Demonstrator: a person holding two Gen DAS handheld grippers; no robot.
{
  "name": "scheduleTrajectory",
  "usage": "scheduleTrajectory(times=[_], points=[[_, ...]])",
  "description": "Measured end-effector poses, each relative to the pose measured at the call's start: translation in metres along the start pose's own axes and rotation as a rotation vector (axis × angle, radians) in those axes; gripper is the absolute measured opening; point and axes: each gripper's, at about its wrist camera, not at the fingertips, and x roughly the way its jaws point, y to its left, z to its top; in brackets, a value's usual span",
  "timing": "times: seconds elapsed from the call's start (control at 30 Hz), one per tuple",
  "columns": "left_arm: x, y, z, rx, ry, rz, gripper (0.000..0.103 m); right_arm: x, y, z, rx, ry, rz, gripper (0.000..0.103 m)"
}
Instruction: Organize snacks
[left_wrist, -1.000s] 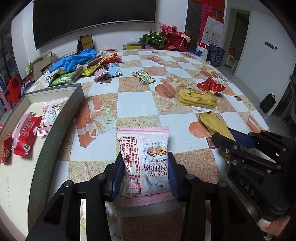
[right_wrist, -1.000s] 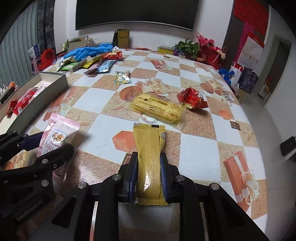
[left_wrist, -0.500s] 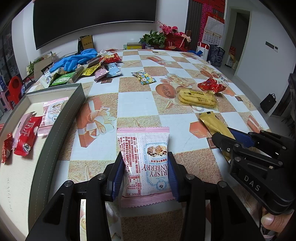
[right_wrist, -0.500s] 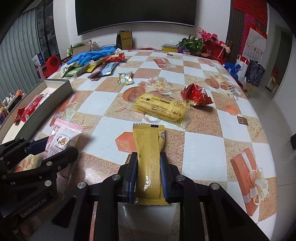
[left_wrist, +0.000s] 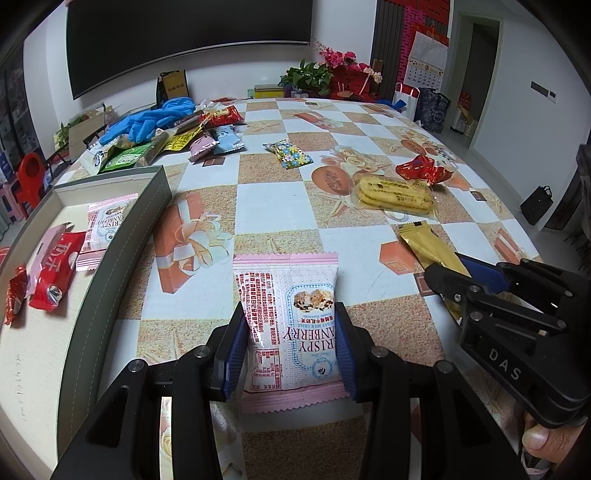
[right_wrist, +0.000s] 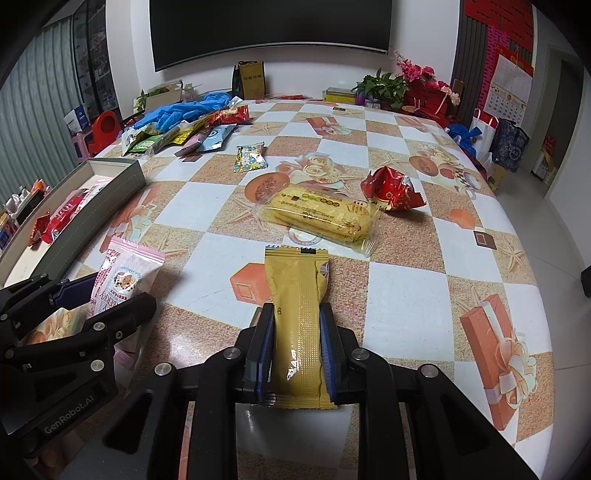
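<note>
My left gripper (left_wrist: 290, 325) is shut on a pink-and-white cranberry crisp packet (left_wrist: 291, 295), its blue pads pressing both long edges. My right gripper (right_wrist: 297, 325) is shut on a gold snack bar (right_wrist: 299, 306) that sticks out forward between the pads. Each gripper shows in the other's view: the right gripper (left_wrist: 448, 275) at the right with the gold bar (left_wrist: 424, 245), the left gripper (right_wrist: 110, 291) at the left with the pink packet (right_wrist: 122, 273). A grey tray (left_wrist: 122, 251) at the left holds a second pink packet (left_wrist: 105, 221) and red wrappers (left_wrist: 55, 273).
On the checked tablecloth lie a clear pack of yellow biscuits (right_wrist: 325, 214), a red foil wrapper (right_wrist: 391, 190) and a small flowered sachet (right_wrist: 251, 157). A heap of snack packets (right_wrist: 192, 134) and blue gloves (right_wrist: 184, 109) sits far left. Flowers (right_wrist: 406, 85) stand at the far edge.
The right wrist view has tilted slightly, so the table sits a little differently in it. Both packets stay gripped and the left gripper has not moved.
</note>
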Motion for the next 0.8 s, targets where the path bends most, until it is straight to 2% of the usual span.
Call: scheduleTrajectory(times=[0.8], points=[[-0.0005,0.0004,-0.0005,-0.001,0.000,0.006,0.046,-0.0001,0.0002,0.0001,0.000,0.000,0.001,0.023]])
